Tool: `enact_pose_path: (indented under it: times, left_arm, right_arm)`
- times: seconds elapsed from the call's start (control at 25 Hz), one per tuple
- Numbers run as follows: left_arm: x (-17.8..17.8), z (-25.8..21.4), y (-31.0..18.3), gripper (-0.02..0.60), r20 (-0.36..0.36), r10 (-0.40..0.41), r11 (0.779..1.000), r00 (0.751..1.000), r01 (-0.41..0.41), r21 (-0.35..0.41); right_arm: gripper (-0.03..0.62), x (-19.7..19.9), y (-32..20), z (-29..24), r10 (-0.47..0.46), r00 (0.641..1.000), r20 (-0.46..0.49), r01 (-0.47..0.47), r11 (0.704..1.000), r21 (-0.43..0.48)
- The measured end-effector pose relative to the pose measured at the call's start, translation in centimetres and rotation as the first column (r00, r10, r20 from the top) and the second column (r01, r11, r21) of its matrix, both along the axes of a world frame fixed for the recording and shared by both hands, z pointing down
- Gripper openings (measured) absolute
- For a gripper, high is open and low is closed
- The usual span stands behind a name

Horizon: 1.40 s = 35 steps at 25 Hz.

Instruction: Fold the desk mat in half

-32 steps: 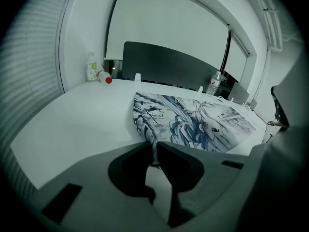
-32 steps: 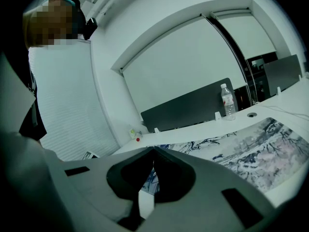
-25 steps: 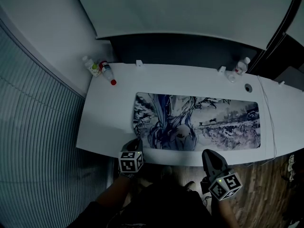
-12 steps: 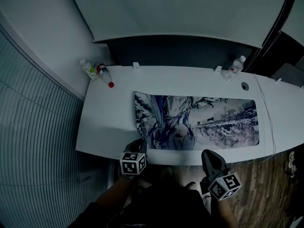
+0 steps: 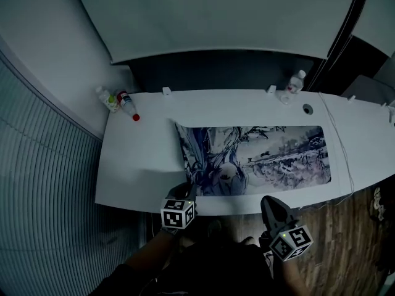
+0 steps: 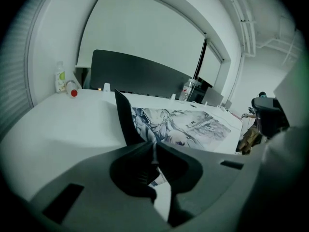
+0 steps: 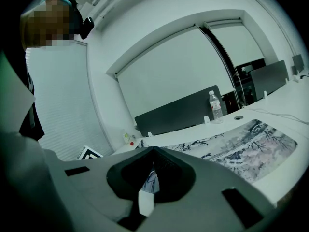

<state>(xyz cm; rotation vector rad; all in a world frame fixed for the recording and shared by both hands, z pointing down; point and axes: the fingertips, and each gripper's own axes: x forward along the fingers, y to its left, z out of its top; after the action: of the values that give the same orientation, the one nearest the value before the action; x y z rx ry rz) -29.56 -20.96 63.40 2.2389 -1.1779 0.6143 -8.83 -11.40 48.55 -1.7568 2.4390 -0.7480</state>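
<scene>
White desk (image 5: 139, 159) fills the middle of the head view, with a dark grey partition panel (image 5: 222, 69) along its far edge, a pale ribbed wall (image 5: 43, 184) on one side and brown wooden floor (image 5: 345, 245) on the other.

A long rectangular desk mat (image 5: 265, 159) printed with a blue-grey drawing lies flat across most of the desk. Its left end is lifted off the surface and stands tilted, so the left gripper view shows the mat's (image 6: 188, 124) black underside.

The left gripper (image 5: 188, 190) is at the mat's near left corner. Its jaws are clenched on that thin corner, with the edge pinched between them (image 6: 153, 146).

The right gripper (image 5: 270, 201) hangs just off the mat's near long edge, apart from the mat. Its jaws (image 7: 153, 151) are pressed together at the tips and grasp nothing that can be seen. The mat (image 7: 246, 151) spreads out beyond them.

Past the mat's far left corner, a small green-labelled plastic bottle (image 5: 106, 98) stands beside a small red-capped bottle (image 5: 126, 103) that lies on its side. Beyond the mat's far right corner are a clear plastic water bottle (image 5: 294, 83) and a round cable hole (image 5: 307, 108). A thin white cable (image 5: 338, 150) runs along the mat's right end.
</scene>
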Motion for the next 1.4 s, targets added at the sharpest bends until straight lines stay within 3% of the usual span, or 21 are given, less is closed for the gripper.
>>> enact_pose_path:
  times: [0.44,1.4]
  left_arm:
    - [4.1,0.9,0.5,0.032,0.018,0.085,0.996,0.996,-0.085,-0.023]
    - [10.8,3.8,1.5,0.032,0.074,0.049,0.994,0.996,-0.041,-0.099]
  right_arm:
    - [0.02,3.3,1.8,0.0,0.062,0.998,-0.022,-0.063,0.998,-0.012]
    - [0.02,11.3,2.8,0.2,0.077,0.997,0.028,-0.077,0.997,-0.025]
